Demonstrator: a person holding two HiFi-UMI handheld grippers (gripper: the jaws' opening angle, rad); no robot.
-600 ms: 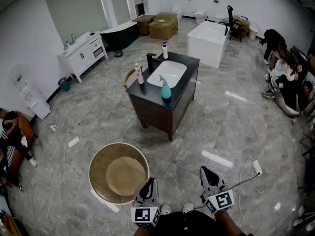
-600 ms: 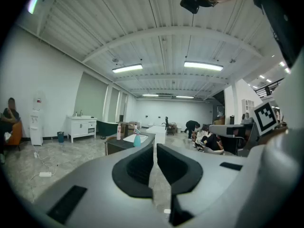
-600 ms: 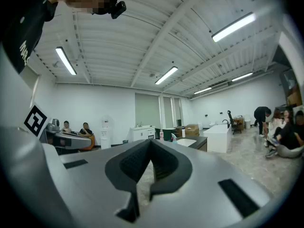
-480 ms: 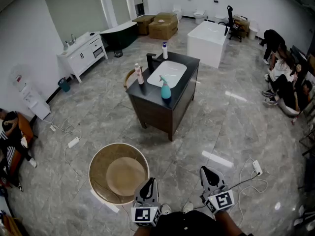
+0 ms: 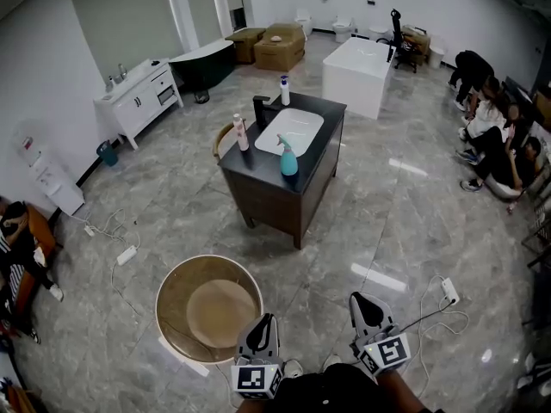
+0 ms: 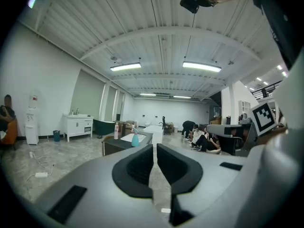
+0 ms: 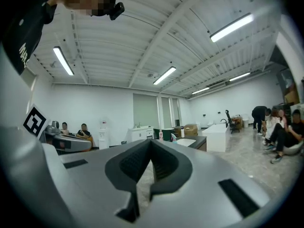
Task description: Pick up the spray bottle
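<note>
Spray bottle (image 5: 288, 158) on vanity (image 5: 274, 198), print unreadable, left gripper (image 5: 264, 321) and right gripper (image 5: 361, 301) pressed together

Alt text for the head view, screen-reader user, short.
A teal spray bottle stands on a dark vanity beside its white sink, across grey floor tiles from the person. The left gripper and right gripper sit at the bottom edge, both empty, with a round tan tub on the floor ahead of the left one.

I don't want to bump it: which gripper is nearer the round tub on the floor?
Left. The left gripper hangs beside the tub, at its right rim; the right gripper is farther right, well clear.
</note>
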